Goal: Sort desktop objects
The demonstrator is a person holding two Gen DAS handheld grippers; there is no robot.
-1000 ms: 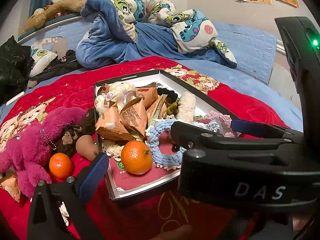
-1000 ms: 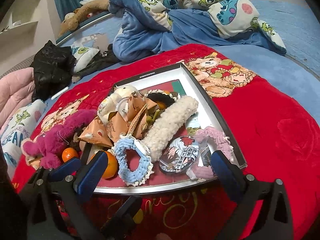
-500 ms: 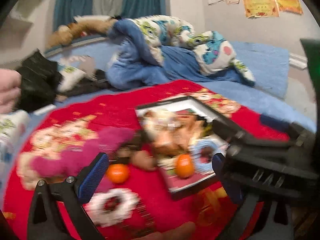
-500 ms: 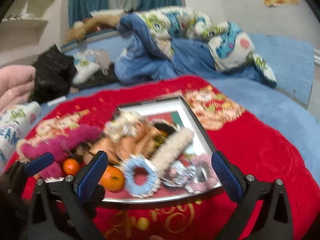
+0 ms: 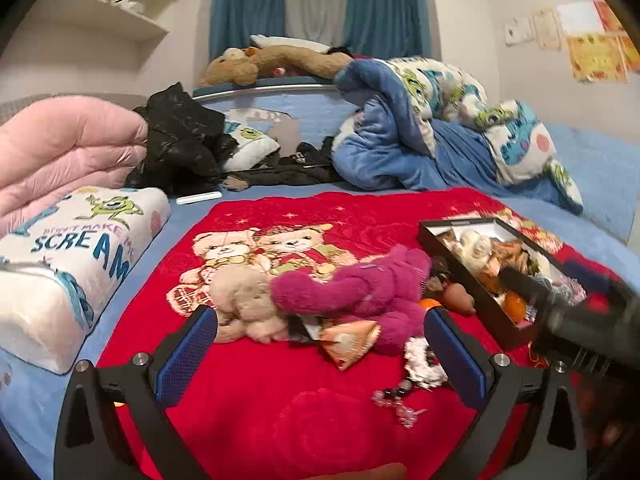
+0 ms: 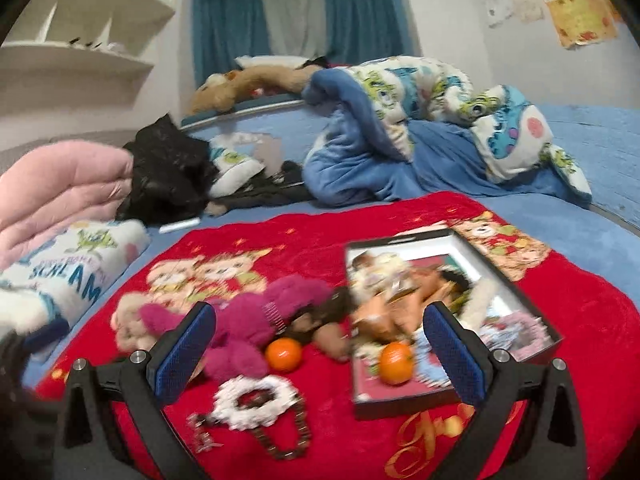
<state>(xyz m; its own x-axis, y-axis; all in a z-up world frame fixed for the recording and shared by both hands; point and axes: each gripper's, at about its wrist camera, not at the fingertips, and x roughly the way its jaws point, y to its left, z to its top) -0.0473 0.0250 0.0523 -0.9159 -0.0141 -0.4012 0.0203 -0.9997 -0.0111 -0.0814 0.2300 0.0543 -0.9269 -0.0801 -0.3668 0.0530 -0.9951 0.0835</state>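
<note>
A blue bed [image 5: 592, 184] carries everything, with a rumpled blue quilt [image 5: 404, 136] at its far edge and a folded pink duvet [image 5: 60, 148] at its left edge. Over the near part lies a red blanket [image 5: 280, 412] printed with bears. Toward the blanket's right edge sits a black-walled box [image 6: 404, 406], crowded with paper snack packets, a long cream plush roll and one orange [image 6: 396, 362] at its near left corner; much of its load is blurred in the right wrist view. Just left of the box, near the blanket's middle, a magenta plush toy [image 5: 360, 292] sprawls across a beige plush toy [image 5: 248, 304], the two touching. A second orange [image 6: 283, 354] rests on the blanket between the magenta toy and the box's left wall. Nearer the front edge lie a white scrunchie [image 6: 256, 400] and, beside it, a beaded chain [image 6: 280, 440]. A snack packet [image 5: 348, 342] lies loose against the magenta toy's near side. The left gripper [image 5: 320, 356] hangs above the blanket's front edge with its blue-padded jaws spread wide and nothing between them. The right gripper [image 6: 320, 356] is likewise spread wide and empty, over the scrunchie and the box's near corner.
</note>
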